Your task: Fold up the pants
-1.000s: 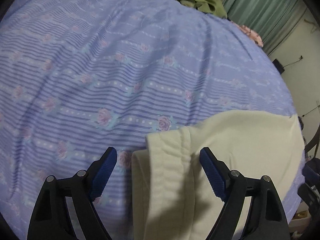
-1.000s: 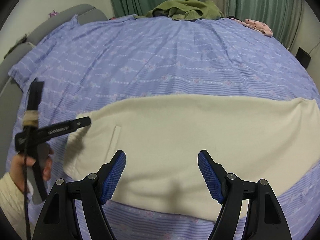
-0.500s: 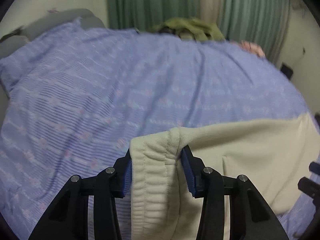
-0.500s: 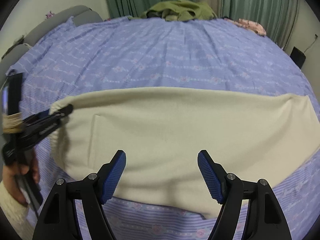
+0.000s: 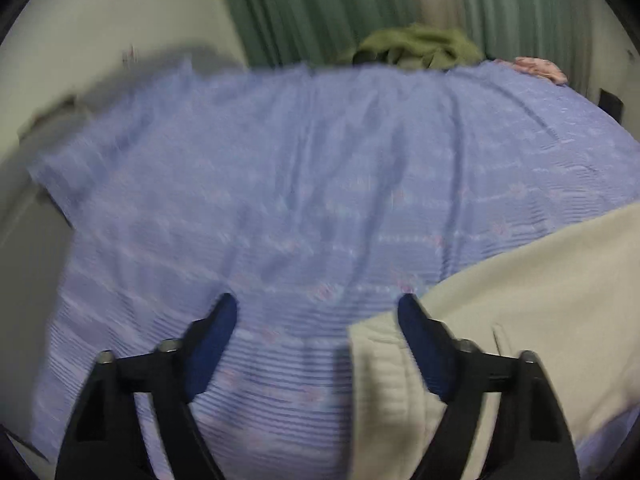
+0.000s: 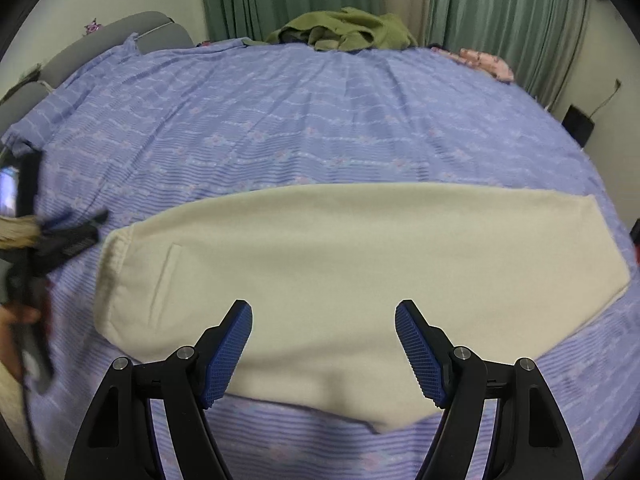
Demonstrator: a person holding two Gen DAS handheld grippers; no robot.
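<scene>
Open bedsheet (image 6: 320, 120) beyond the pants (image 6: 340, 260), olive clothing heap (image 6: 344, 34) at far edge

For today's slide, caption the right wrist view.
Open right gripper hovers over cream pants lying flat on a purple bedsheet.

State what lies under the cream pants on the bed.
The cream pants lie flat on the purple striped bedsheet, which shows all around them. Whatever lies beneath their fabric is covered.

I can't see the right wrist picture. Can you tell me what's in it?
Cream pants lie flat across a purple striped bedsheet, waistband to the left. The right tool hovers open above their near edge, and the left tool sits blurred just off the waistband. Green clothes are piled at the far side by green curtains.
</scene>
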